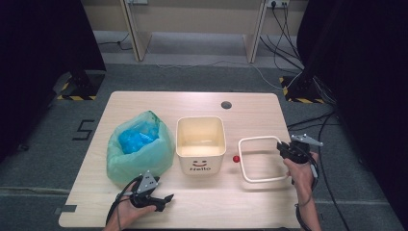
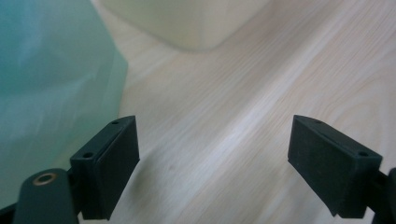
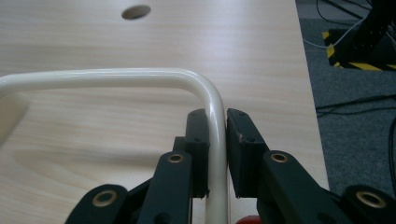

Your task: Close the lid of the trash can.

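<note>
right tongs [image 3: 217, 154] clamp ring [image 1: 255, 144] | table edge [image 3: 308, 93] beside | left tongs [image 2: 215, 163] agape

From my remote seat this reads as a lab set up for recording. I see a pale wood-grain table [image 1: 159, 103] with a round cable hole [image 1: 226, 105] standing alone on grey carpet floor [image 1: 192, 77]. Black curtains [image 1: 43, 38] hang at both sides. Stand feet edged in yellow-and-black hazard tape [image 1: 76, 97] sit beside it, loose black cables [image 1: 288, 43] run to a wall socket [image 1: 277, 3], and a taped number five [image 1: 83, 130] marks the floor.
</note>
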